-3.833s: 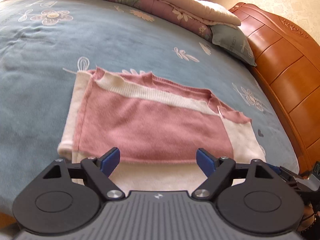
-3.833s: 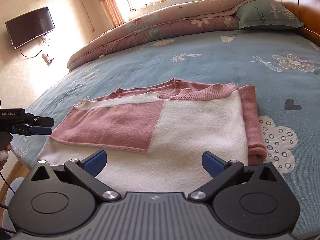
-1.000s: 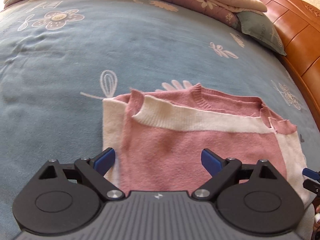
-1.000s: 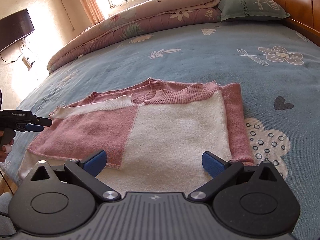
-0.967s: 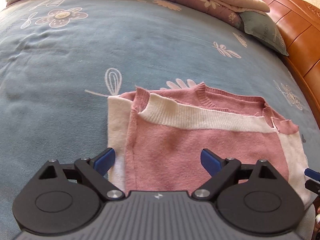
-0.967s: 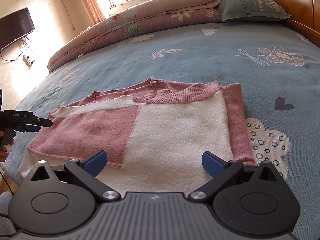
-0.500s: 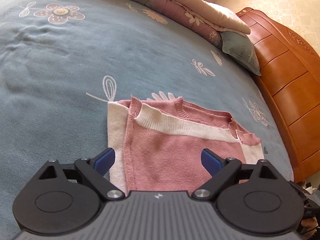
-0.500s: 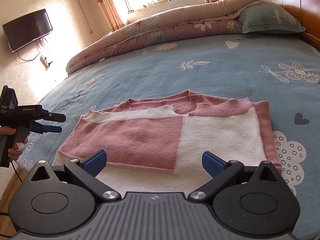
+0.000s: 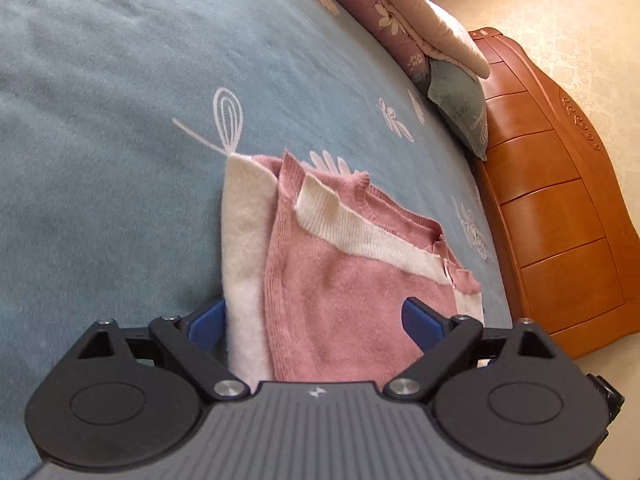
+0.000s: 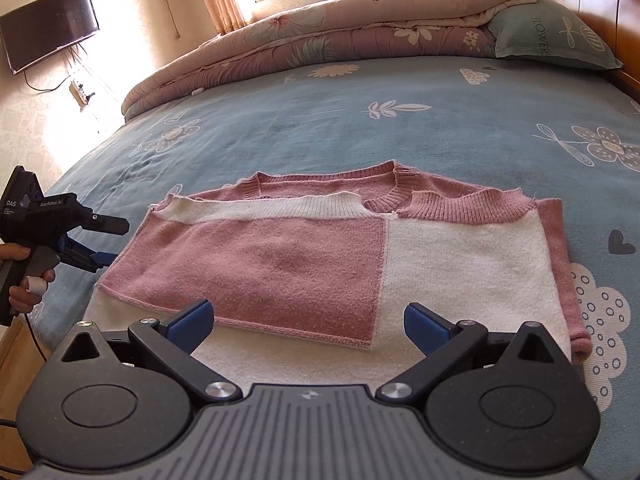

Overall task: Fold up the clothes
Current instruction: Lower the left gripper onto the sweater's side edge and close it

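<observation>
**Sweater half-folded, both grippers lined up at the near edge**

Left gripper (image 10: 102, 242): jaws spread, empty, at the left end of the pink-and-cream knitted sweater (image 10: 340, 264), likely to catch that end for the next fold. The sweater lies flat near the front edge of the blue flower-print bedspread (image 10: 360, 120), sleeves tucked in so it folds square. Right gripper (image 10: 306, 326): jaws spread, nothing pinched, over the near hem.

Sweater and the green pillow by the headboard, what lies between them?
Only bare blue bedsheet between sweater and pillow, seen in the right wrist view.
</observation>
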`<move>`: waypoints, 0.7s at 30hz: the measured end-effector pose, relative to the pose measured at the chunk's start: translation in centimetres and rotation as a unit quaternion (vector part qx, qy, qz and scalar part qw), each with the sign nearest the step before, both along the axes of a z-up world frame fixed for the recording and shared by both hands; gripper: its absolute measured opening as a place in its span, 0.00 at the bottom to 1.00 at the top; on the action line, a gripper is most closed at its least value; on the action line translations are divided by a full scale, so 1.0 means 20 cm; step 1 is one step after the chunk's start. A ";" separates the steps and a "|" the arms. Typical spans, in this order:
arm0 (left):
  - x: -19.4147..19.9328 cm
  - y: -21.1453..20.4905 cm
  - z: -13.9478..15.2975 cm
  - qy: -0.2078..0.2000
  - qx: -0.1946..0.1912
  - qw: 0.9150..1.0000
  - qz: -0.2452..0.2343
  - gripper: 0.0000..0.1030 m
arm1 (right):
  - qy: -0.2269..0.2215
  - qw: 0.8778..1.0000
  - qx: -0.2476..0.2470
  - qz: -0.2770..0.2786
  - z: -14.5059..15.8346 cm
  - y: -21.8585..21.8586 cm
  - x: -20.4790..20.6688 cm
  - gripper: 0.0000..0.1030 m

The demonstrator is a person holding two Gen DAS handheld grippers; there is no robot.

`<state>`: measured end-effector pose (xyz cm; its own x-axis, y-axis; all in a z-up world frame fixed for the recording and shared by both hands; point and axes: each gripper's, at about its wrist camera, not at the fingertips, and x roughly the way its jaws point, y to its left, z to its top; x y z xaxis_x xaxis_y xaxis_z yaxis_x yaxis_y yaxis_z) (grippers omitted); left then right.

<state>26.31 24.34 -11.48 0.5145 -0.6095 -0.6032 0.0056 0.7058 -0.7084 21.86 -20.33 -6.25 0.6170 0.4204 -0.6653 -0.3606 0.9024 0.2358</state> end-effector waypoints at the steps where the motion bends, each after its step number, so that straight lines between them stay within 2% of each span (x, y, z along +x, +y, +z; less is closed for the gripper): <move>1: 0.04 0.00 -0.01 -0.006 -0.004 1.000 0.003 0.90 | -0.001 1.000 -0.004 0.000 0.00 0.01 0.00 1.00; 4: 0.11 0.01 -0.03 -0.008 -0.034 0.999 0.014 0.90 | -0.004 1.000 -0.011 0.004 0.00 0.03 0.01 1.00; 7: 0.10 0.02 -0.04 -0.002 -0.048 0.999 0.006 0.90 | -0.003 1.000 -0.013 0.006 0.00 0.05 0.01 1.00; 14: -0.07 0.01 -0.02 0.025 -0.048 0.997 -0.058 0.90 | 0.002 1.000 -0.016 0.009 -0.02 0.06 0.03 1.00; 16: -0.07 0.00 -0.02 0.027 -0.045 0.996 -0.072 0.90 | 0.003 1.000 -0.013 0.008 -0.02 0.07 0.03 1.00; 21: 0.04 -0.03 -0.03 0.027 -0.058 0.996 -0.064 0.90 | -0.005 1.000 -0.014 0.012 0.00 0.08 0.02 1.00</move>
<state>27.08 23.75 -12.06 0.3965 -0.7356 -0.5492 0.0498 0.6146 -0.7872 22.30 -18.78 -6.18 0.6126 0.4175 -0.6711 -0.3851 0.8992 0.2078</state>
